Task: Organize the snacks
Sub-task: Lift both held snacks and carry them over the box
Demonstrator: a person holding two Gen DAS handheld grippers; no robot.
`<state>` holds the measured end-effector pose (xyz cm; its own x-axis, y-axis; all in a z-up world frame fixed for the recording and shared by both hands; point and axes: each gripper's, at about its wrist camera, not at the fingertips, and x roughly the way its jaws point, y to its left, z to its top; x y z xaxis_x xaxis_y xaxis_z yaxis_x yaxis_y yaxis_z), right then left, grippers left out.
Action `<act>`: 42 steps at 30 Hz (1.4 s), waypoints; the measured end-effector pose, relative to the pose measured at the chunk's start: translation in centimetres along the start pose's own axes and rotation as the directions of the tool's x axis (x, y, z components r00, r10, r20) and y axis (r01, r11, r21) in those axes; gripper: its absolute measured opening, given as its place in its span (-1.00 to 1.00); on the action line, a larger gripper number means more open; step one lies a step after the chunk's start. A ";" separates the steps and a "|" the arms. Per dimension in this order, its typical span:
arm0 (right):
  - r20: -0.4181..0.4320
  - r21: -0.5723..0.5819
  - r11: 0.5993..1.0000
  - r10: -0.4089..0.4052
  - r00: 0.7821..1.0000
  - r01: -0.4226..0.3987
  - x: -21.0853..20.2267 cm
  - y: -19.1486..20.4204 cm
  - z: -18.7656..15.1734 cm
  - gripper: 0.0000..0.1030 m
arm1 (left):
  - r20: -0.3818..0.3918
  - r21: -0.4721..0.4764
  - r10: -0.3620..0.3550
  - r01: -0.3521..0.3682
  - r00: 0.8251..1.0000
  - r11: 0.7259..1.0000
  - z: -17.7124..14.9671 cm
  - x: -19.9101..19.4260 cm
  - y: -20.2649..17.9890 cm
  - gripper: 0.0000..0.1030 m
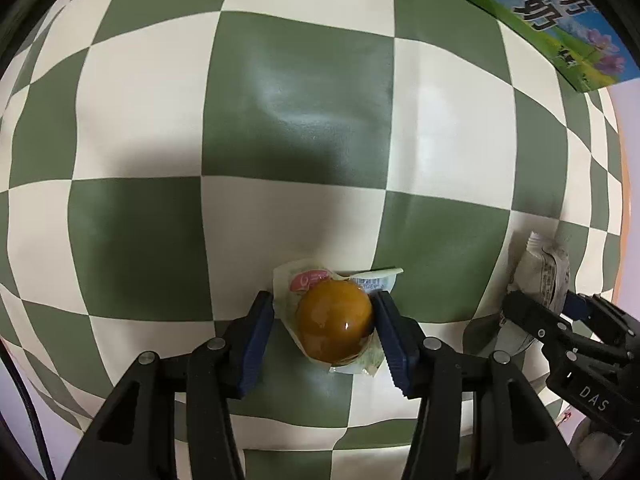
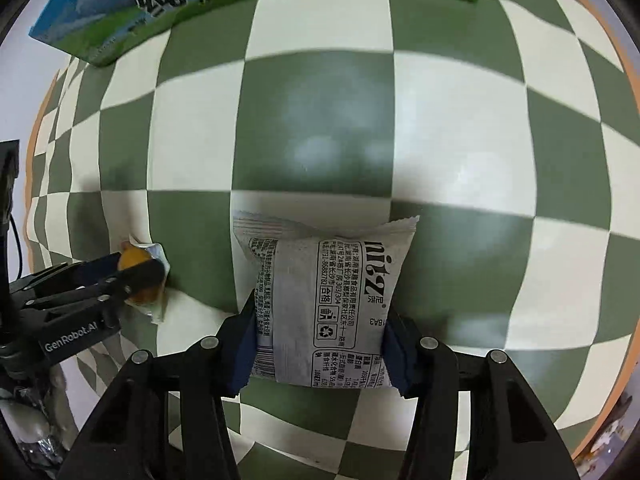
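My left gripper (image 1: 324,320) is shut on an orange-brown jelly cup (image 1: 334,326) in a clear wrapper, just above the green and white checkered cloth (image 1: 160,120). My right gripper (image 2: 320,332) is shut on a grey-white snack packet (image 2: 324,304) with black print. In the left wrist view the right gripper (image 1: 560,320) and its packet (image 1: 540,276) show at the right edge. In the right wrist view the left gripper (image 2: 120,280) with the jelly cup (image 2: 136,260) shows at the left edge.
A green and blue milk carton box (image 1: 560,20) stands at the far side of the cloth; it also shows in the right wrist view (image 2: 160,8). The table's orange edge (image 2: 628,360) runs along the right. Some crumpled wrappers (image 2: 32,428) lie low at the left.
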<state>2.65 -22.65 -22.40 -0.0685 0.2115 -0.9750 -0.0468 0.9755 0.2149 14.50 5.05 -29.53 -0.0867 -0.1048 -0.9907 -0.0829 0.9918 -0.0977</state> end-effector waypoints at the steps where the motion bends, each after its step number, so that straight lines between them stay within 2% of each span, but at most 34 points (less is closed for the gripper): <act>1: -0.003 0.012 1.000 0.002 1.000 -0.002 0.1 -0.5 -0.2 0.10 | -0.004 0.001 0.004 -0.004 1.000 1.000 0.0 0.1 -0.1 -0.04; 6: -0.007 0.027 1.000 0.002 1.000 -0.002 0.3 -0.9 0.8 0.27 | -0.009 0.004 0.016 -0.016 1.000 1.000 0.4 0.6 -0.3 0.00; 7: -0.006 0.025 1.000 -0.002 1.000 0.002 0.4 -0.5 0.7 0.29 | -0.007 0.004 0.021 -0.021 1.000 1.000 0.2 0.7 -0.4 0.00; 9: -0.006 0.021 1.000 -0.014 1.000 0.014 0.6 0.9 1.8 0.35 | -0.004 0.004 0.025 -0.025 1.000 1.000 2.8 0.6 -0.4 0.00; 15: 0.012 0.007 0.999 -0.047 0.999 0.047 1.8 4.5 1.9 0.39 | 0.023 0.011 0.040 -0.040 0.999 0.999 2.7 -1.0 -1.0 -0.06; 17: 0.025 -0.004 0.998 -0.061 0.998 0.061 1.9 4.5 1.2 0.33 | 0.028 0.011 0.039 -0.040 0.999 0.999 2.6 -1.3 -1.2 -0.07; 20: 0.042 -0.012 0.997 -0.071 0.997 0.071 1.6 4.6 -0.1 0.11 | 0.032 0.012 0.038 -0.038 0.999 0.999 2.1 -1.7 -1.5 -0.07; 26: 0.065 0.004 1.000 -0.031 0.997 0.031 0.4 5.0 -0.7 0.01 | 0.057 0.028 0.004 -0.006 0.998 1.000 1.8 -3.4 -1.8 -0.07; 31: 0.092 -0.003 1.000 0.020 0.996 -0.020 -1.5 5.8 -1.2 0.00 | 0.102 0.058 -0.030 0.024 0.994 0.998 1.9 -6.8 -2.8 -0.07; 36: 0.135 -0.028 0.998 0.067 0.989 -0.064 -4.6 6.6 -1.4 0.00 | 0.152 0.071 -0.094 0.084 0.984 0.994 2.7 -11.0 -3.5 -0.07; 42: 0.225 -0.051 0.989 0.144 0.964 -0.136 -11.2 6.8 0.9 0.00 | 0.227 0.103 -0.179 0.159 0.957 0.982 4.5 -16.3 -4.0 -0.07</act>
<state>3.96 -18.35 -10.03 0.1517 0.3582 -0.9213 -0.0882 0.9332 0.3483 20.70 3.13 -13.40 0.1568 -0.2613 -0.9524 0.0071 0.9646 -0.2635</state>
